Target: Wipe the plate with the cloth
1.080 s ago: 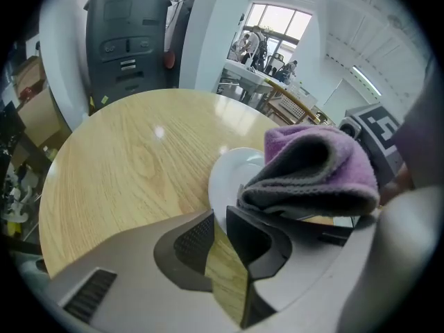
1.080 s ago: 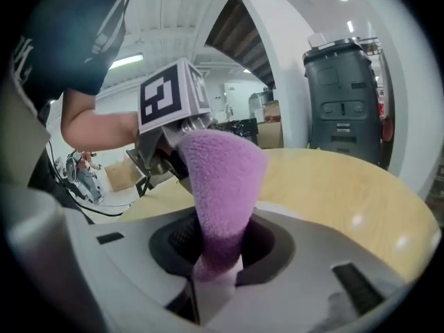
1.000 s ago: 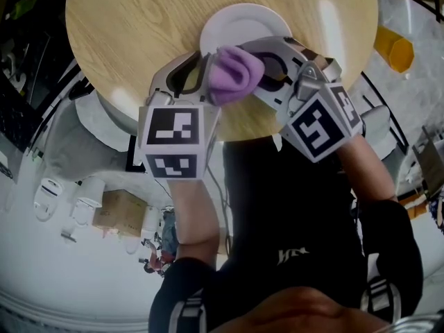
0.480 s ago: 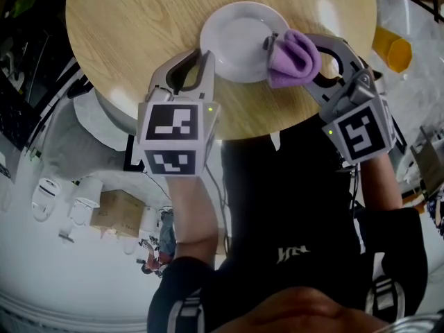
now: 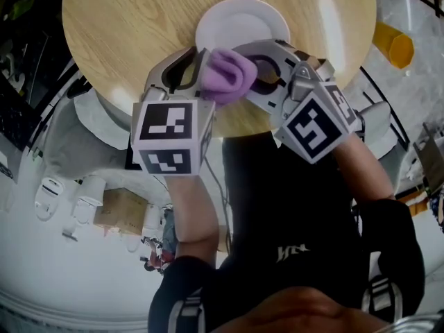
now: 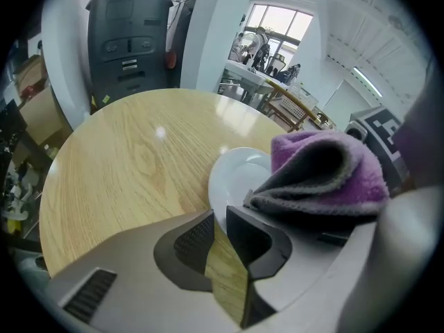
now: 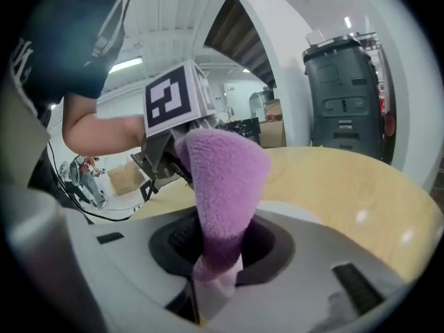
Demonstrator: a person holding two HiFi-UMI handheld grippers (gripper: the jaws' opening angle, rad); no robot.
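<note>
On the far side of the head view, a round wooden table bears a white plate close to its near edge. The left gripper reaches down to the plate's near-left rim. The right gripper comes in from the right with a purple cloth bunched at its tips. The cloth sits over the plate's near rim, just beside the left gripper; whether it touches the plate cannot be told from here.

Looking along the left gripper's jaws, they stand nearly together, and the plate's near rim is pinched at their tips. Wood grain shows through the narrow gap behind. The cloth hangs at the right, above the plate's near-right part. A dark grey bin stands beyond the table.

Looking along the right gripper's jaws, they are clamped on the cloth, which rises in a thick fold. The left gripper's marker cube shows behind it.
</note>
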